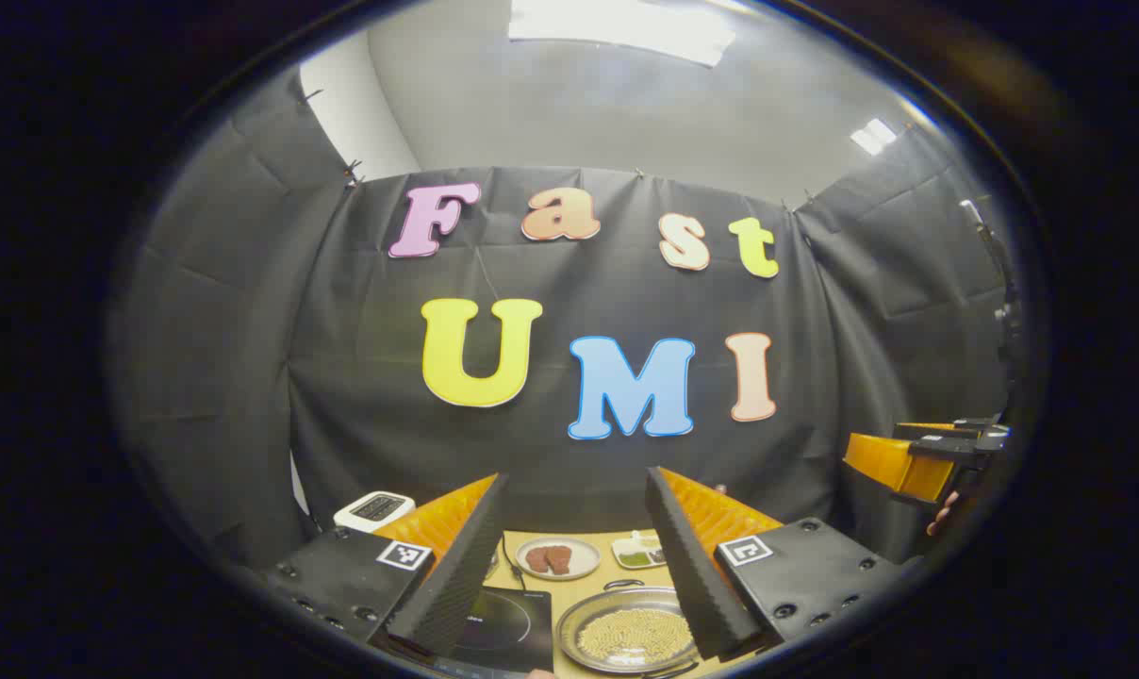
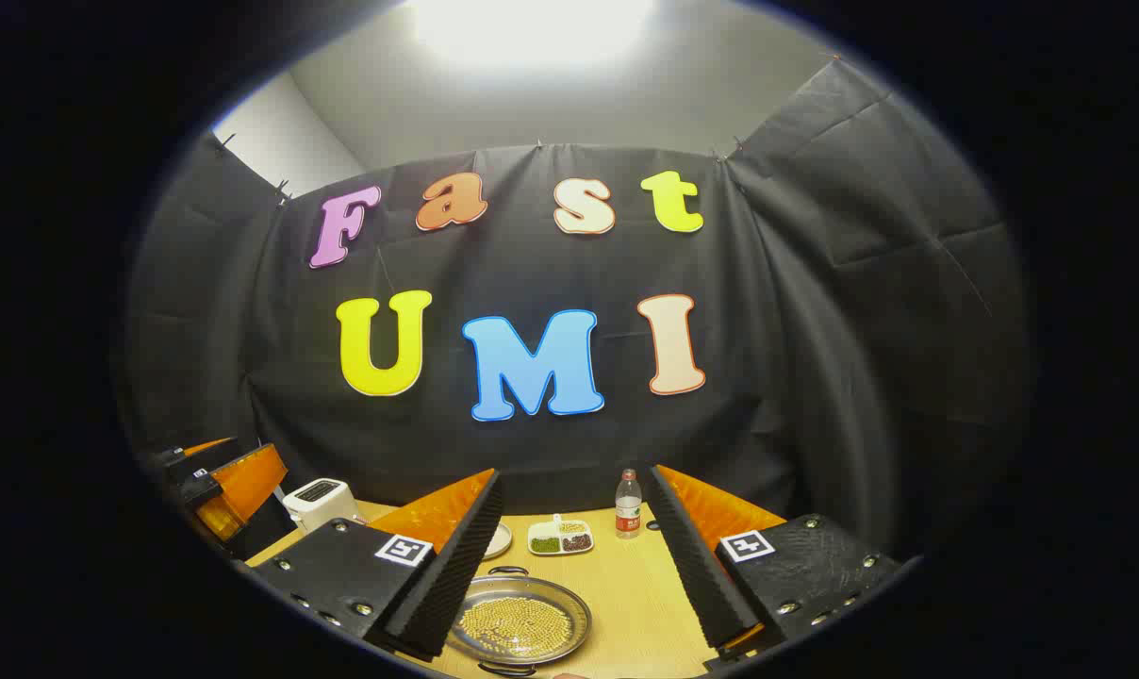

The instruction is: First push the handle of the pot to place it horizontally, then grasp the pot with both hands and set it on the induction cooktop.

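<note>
Left gripper [image 1: 574, 556] jaws wide apart, holding nothing; right gripper [image 2: 574, 556] likewise, both raised, level.

A recording booth (black cloth walls) with kitchen table [image 2: 626, 585], toaster [image 2: 320, 498].

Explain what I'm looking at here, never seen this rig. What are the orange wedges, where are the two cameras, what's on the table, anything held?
No robot arm: a person carries a two-finger gripper in each hand, with a fisheye camera on each looking along its fingers. The orange-and-black wedges at the bottom are those fingers.

In the left gripper view, the left gripper is open and holds nothing; the right gripper shows at the far right. In the right gripper view, the right gripper is open and holds nothing.

On the wooden table: a shallow metal pot of yellow beads, a black induction cooktop, a plate of brown pieces, a divided dish, a water bottle and a white appliance.
</note>
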A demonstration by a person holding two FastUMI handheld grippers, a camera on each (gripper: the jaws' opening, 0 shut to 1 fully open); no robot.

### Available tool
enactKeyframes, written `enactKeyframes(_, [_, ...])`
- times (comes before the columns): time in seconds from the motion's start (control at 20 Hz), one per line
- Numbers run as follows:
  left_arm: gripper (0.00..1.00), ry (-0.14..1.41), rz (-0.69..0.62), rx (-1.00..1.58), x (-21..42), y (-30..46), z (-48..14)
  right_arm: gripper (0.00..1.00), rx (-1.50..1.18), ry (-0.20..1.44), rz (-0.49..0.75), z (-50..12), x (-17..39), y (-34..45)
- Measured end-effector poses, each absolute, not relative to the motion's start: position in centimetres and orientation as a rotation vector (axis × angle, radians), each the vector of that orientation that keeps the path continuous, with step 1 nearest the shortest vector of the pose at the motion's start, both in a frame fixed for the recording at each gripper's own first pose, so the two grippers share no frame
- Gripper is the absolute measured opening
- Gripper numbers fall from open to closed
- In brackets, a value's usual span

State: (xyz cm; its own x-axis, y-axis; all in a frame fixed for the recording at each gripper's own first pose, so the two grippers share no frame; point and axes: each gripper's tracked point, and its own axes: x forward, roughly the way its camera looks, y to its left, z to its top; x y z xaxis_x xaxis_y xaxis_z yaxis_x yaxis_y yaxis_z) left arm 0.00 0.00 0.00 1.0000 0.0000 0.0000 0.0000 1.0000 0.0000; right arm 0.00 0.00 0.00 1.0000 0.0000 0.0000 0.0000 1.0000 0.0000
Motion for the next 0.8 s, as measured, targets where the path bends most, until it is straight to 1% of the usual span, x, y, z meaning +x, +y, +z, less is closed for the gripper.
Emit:
enactKeyframes(0.05, [0.91,0.0,-0.001,0.003,-0.1,0.1,0.1,0.95,0.0,0.002,0.0,-0.2,0.0,-0.1])
enactKeyframes(0.1, [0.91,0.001,0.0,0.002,-0.1,0.3,0.1,0.91,0.002,0.003,0.001,-0.3,0.1,0.0])
enactKeyframes(0.15, [0.91,0.005,-0.001,0.001,-0.2,0.3,-0.1,0.91,0.005,0.007,0.0,-0.3,0.1,0.2])
enactKeyframes(0.2, [0.91,0.011,-0.003,-0.001,-0.2,0.5,-0.2,0.95,0.008,0.01,-0.003,-0.4,0.1,0.2])
enactKeyframes(0.35, [0.91,0.018,-0.004,-0.001,-0.2,1.0,-0.5,0.95,0.014,0.022,-0.004,-0.7,0.1,0.5])
enactKeyframes(0.4, [0.91,0.019,-0.005,-0.003,-0.1,1.0,-0.5,0.91,0.012,0.025,-0.001,-0.7,0.1,0.5])
enactKeyframes(0.45, [0.91,0.018,-0.004,-0.005,0.0,1.1,-0.4,0.91,0.01,0.025,0.0,-0.8,0.2,0.6])
enactKeyframes(0.5, [0.91,0.015,-0.003,-0.008,0.1,1.1,-0.3,0.95,0.007,0.023,0.002,-0.7,0.2,0.7])
enactKeyframes(0.55, [0.92,0.01,-0.004,-0.008,0.1,1.1,0.0,0.95,0.002,0.022,0.004,-0.6,0.2,0.8])
enactKeyframes(0.6, [0.95,0.006,-0.007,-0.005,0.2,1.1,0.2,0.95,-0.002,0.022,0.005,-0.5,0.2,0.9])
enactKeyframes(0.65, [0.95,0.003,-0.008,0.001,0.2,1.1,0.3,0.95,-0.004,0.022,0.007,-0.6,0.3,0.8])
enactKeyframes(0.7, [0.92,0.002,-0.01,0.006,0.4,1.0,0.4,0.95,-0.003,0.023,0.009,-0.5,0.3,0.8])
enactKeyframes(0.75, [0.95,0.002,-0.01,0.009,0.4,1.0,0.4,0.95,-0.001,0.025,0.011,-0.6,0.5,0.9])
enactKeyframes(0.8, [0.93,0.003,-0.012,0.009,0.4,1.0,0.4,0.95,-0.001,0.027,0.012,-0.6,0.5,1.0])
